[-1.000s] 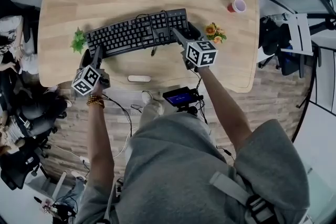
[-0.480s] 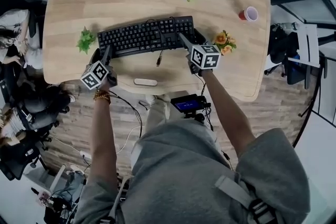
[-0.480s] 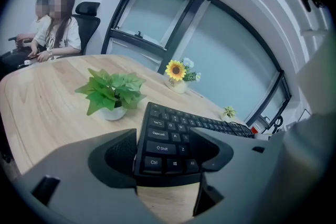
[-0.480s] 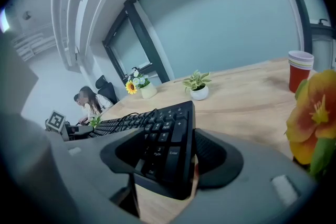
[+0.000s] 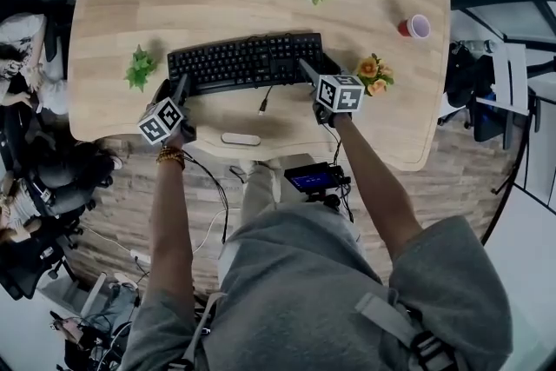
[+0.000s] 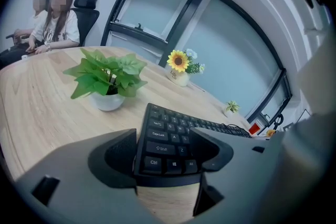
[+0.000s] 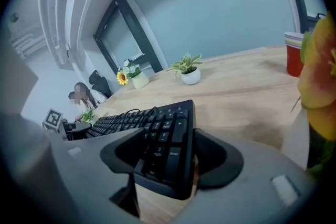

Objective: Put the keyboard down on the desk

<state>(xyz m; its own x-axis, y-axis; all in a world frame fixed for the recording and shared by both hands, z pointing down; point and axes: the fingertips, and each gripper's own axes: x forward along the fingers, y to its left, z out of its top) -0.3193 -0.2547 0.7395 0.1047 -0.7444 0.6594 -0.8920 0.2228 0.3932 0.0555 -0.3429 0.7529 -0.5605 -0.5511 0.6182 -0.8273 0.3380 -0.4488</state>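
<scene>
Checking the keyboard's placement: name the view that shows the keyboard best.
Head view: the whole keyboard shows from above. The left gripper view shows mainly its Ctrl end between the jaws; the right gripper view, its number-pad end.

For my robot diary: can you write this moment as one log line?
left gripper: shut on keyboard, left end | right gripper: shut on keyboard, right end | keyboard: over desk, contact unclear
</scene>
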